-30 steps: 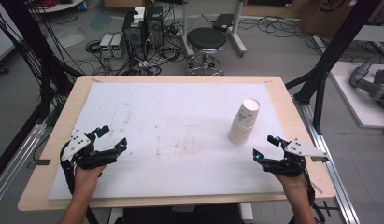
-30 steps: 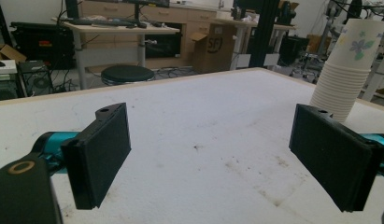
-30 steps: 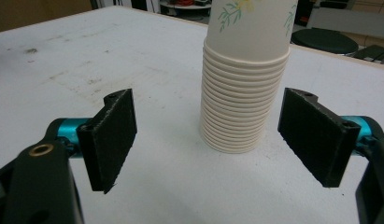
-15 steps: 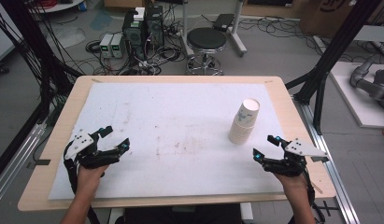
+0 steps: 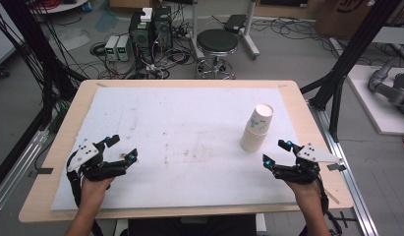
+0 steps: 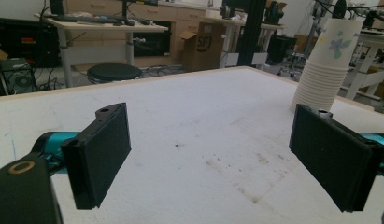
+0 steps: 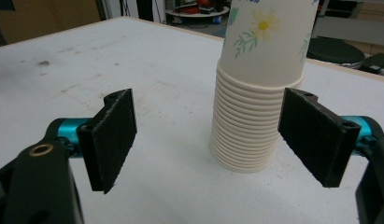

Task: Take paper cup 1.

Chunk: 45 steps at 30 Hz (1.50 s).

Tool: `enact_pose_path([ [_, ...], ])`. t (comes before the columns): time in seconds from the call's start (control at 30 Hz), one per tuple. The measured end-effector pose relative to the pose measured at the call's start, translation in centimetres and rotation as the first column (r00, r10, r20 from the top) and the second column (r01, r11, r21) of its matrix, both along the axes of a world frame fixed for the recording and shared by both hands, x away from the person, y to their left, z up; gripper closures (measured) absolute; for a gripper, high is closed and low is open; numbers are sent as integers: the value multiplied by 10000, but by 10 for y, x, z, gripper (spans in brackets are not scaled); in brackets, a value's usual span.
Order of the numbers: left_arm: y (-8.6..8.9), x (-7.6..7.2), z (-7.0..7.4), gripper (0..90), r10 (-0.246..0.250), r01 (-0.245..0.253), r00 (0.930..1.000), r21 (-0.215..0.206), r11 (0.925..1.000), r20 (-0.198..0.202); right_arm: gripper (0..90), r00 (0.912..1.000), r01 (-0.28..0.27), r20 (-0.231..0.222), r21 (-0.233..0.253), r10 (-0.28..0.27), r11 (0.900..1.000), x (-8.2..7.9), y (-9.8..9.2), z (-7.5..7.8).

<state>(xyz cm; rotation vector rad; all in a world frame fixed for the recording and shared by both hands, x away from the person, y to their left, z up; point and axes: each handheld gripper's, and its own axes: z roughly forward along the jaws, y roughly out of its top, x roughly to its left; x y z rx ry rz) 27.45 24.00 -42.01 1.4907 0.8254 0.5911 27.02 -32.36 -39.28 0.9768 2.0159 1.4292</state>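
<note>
A tall stack of white paper cups (image 5: pixel 256 129) with a flower print stands upright on the right part of the white mat (image 5: pixel 180 128). My right gripper (image 5: pixel 276 153) is open just in front of the stack, apart from it. Seen from the right gripper, the cup stack (image 7: pixel 259 93) rises beyond the wide-spread jaws, a little right of centre. My left gripper (image 5: pixel 122 148) hovers open at the near left of the mat with nothing between its jaws. The left gripper view has the cup stack (image 6: pixel 325 65) far off at the right.
The mat lies on a wooden table (image 5: pixel 62 147) whose bare rim runs around it. Faint brown stains (image 5: pixel 189 150) mark the mat's middle. Behind the table on the floor are a black stool (image 5: pixel 216 49), computer boxes (image 5: pixel 150 29) and cables.
Both hands have stayed nearly still; the left gripper has crept slightly forward and right. The cup stack has not moved.
</note>
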Motion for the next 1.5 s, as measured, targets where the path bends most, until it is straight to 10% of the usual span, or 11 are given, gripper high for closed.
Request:
enact_pose_path([
  [0.73, -10, 2, -5, 130, -402, 405, 9991, 198, 9990, -145, 201, 9976, 657, 241, -354, -649, 9972, 54, 9, 44],
  [1.5, -10, 3, -8, 130, -350, 355, 9990, 196, 9992, -278, 201, 9977, 500, -444, -392, -518, 9980, 98, 23, 49],
])
